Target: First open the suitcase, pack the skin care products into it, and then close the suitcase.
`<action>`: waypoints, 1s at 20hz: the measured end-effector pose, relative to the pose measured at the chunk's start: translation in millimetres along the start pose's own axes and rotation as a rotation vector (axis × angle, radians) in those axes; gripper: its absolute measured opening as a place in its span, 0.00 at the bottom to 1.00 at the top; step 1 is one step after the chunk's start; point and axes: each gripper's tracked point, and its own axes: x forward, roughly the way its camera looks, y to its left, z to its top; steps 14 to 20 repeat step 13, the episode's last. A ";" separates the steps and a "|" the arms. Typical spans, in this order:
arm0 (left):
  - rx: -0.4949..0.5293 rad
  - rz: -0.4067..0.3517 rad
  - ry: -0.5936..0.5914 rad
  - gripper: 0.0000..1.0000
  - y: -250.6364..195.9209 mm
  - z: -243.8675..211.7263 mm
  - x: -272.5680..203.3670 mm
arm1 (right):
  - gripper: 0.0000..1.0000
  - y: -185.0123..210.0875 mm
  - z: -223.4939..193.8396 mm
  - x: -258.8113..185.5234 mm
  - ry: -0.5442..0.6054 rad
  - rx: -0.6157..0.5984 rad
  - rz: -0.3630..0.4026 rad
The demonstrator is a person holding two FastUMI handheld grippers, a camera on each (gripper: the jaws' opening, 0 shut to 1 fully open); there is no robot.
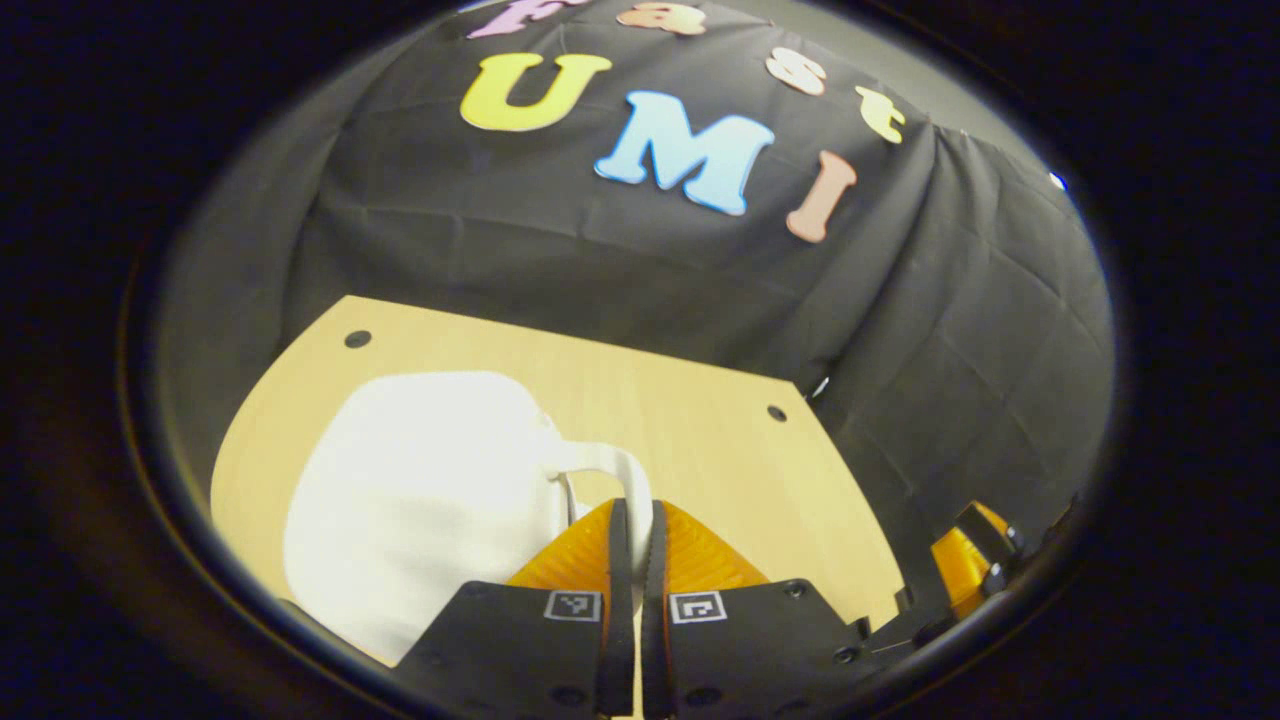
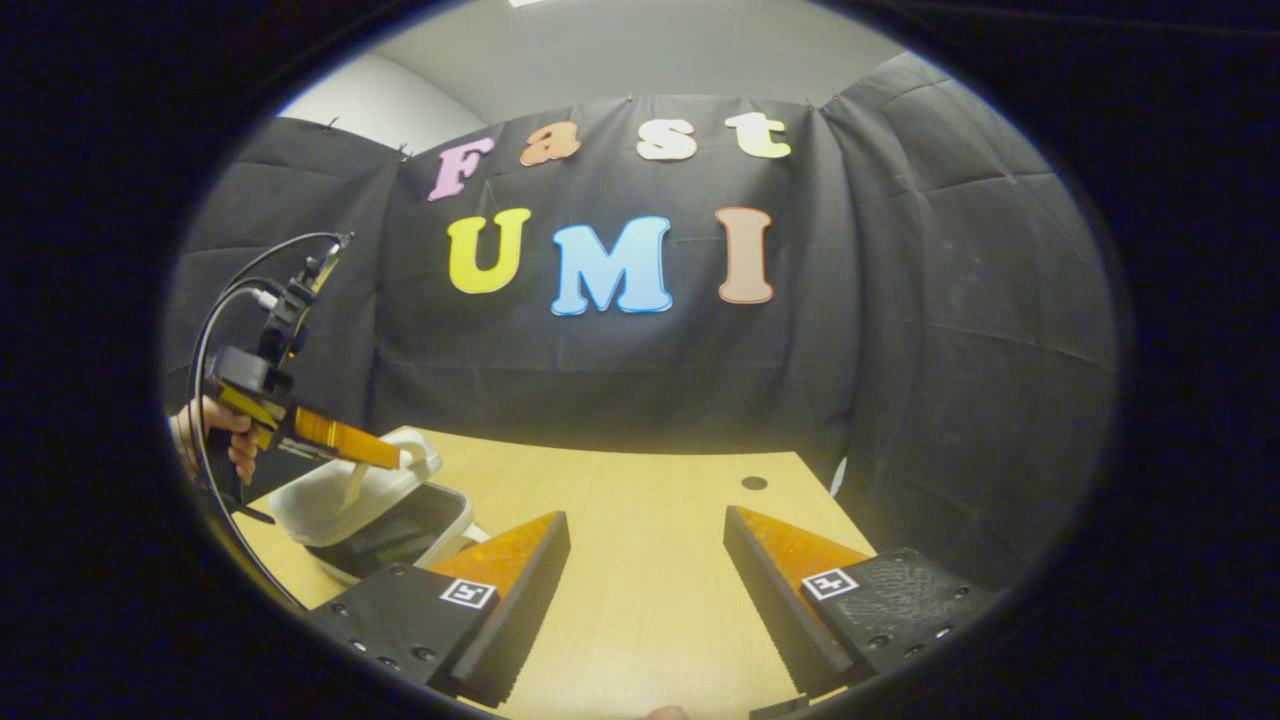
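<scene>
Pale wood-grain table (image 2: 640, 560), smooth and matt, with small dark holes. White suitcase (image 1: 420, 500) of smooth, faintly glossy plastic, dark lining inside. Ribbed finger pads (image 1: 700, 560). Wrinkled matt cloth wall (image 2: 900, 350).

The right gripper (image 2: 645, 560) hangs wide open over the table (image 2: 640, 500). At left, the left gripper (image 2: 395, 460) grips the handle (white) of the half-raised suitcase lid (image 2: 330, 500).

suitcase (image 2: 375, 510) inside dim, contents unclear, handle (image 1: 600, 470) partly behind fingers (image 1: 575, 550)
</scene>
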 end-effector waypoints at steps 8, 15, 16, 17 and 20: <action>0.048 0.051 0.096 0.12 -5.3 -71.8 61.8 | 0.95 -12.7 -1.5 -12.5 0.046 0.049 -0.096; 0.181 0.126 -0.074 0.73 -12.1 -64.2 40.5 | 0.95 -10.8 12.2 -24.7 0.027 0.058 -0.113; 0.181 0.126 -0.074 0.73 -12.1 -64.2 40.5 | 0.95 -10.8 12.2 -24.7 0.027 0.058 -0.113; 0.181 0.126 -0.074 0.73 -12.1 -64.2 40.5 | 0.95 -10.8 12.2 -24.7 0.027 0.058 -0.113; 0.181 0.126 -0.074 0.73 -12.1 -64.2 40.5 | 0.95 -10.8 12.2 -24.7 0.027 0.058 -0.113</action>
